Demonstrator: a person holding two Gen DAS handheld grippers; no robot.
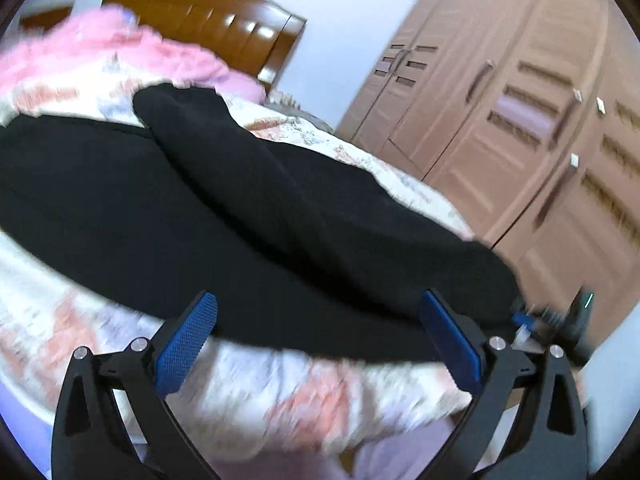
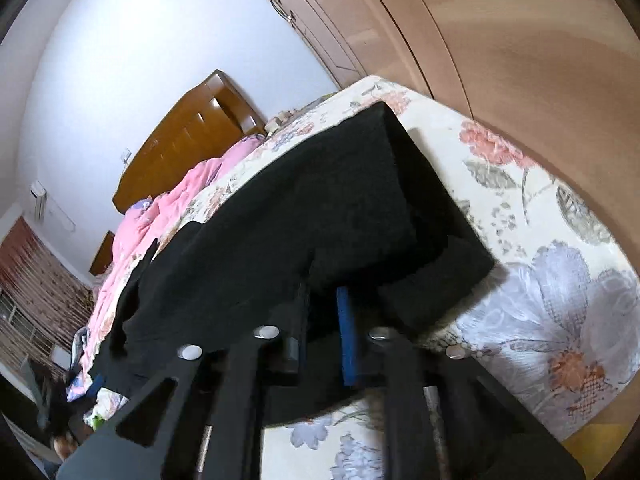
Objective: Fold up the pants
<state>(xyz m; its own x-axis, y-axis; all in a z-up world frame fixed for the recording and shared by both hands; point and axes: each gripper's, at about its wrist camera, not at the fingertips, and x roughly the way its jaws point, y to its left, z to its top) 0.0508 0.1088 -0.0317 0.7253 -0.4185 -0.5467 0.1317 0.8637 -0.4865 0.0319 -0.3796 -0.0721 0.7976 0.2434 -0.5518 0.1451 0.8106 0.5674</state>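
Observation:
Black pants lie spread on a floral bedsheet, one leg laid over the other. My left gripper hangs over the pants' near edge, its jaws wide open. The blue pads stand apart on either side and press on nothing. In the right wrist view the pants run away from me, with a folded end toward the wardrobe. My right gripper is shut on the pants' near edge. Black cloth is pinched against its blue pad.
A pink blanket is bunched near the wooden headboard. A tall wooden wardrobe stands close beside the bed on the right. The floral sheet lies bare to the right of the pants. A patterned curtain hangs at far left.

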